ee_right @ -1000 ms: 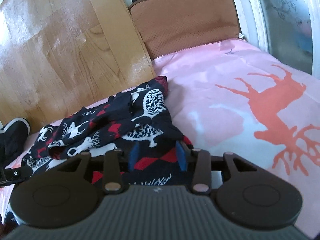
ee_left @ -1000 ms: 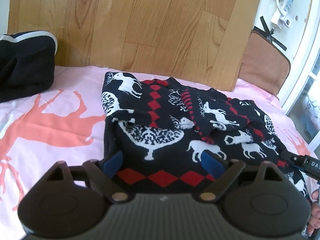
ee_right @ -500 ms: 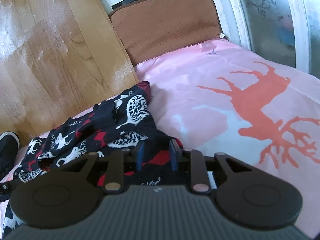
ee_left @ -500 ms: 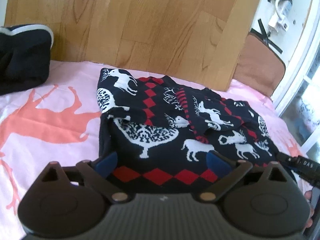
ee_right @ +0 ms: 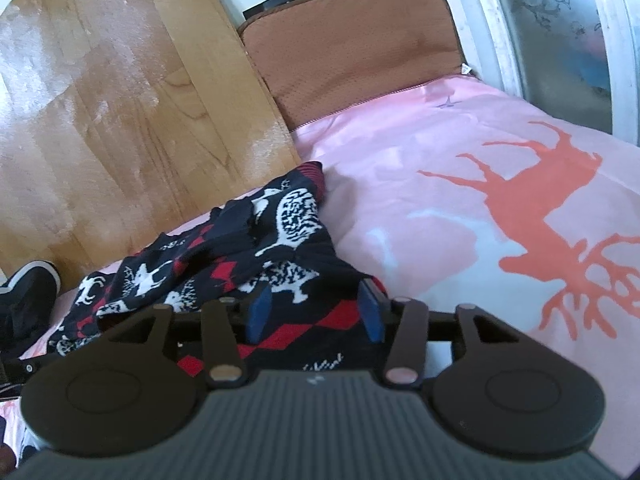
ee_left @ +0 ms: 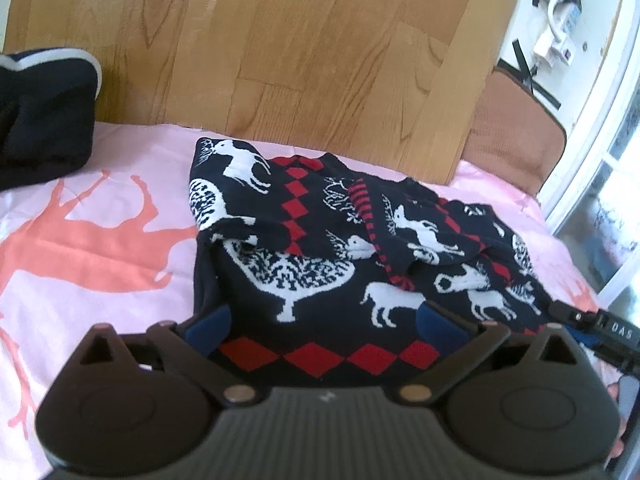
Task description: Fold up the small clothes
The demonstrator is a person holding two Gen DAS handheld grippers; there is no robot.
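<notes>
Meanwhile, the dark knitted sweater (ee_left: 320,264) lay rumpled on the pink deer-print bedspread (ee_left: 100,248), near the wooden headboard (ee_left: 280,48) at 12 o'clock. The left gripper (ee_left: 324,326) stood spread wide over the red-diamond hem, its jaws just opened, gripping nothing. The right gripper (ee_right: 316,312), half spread, had just reopened with hem cloth between unpressed pads.

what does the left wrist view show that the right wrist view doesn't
Only the left wrist view shows the white plug adapter taped to the wall and the sweater's far left corner with a white deer.

Only the right wrist view shows the frosted patterned window pane.

Both show the navy knitted sweater with white animals and red diamonds, the pink bedsheet with orange deer print, the wooden board and the brown cushion.
</notes>
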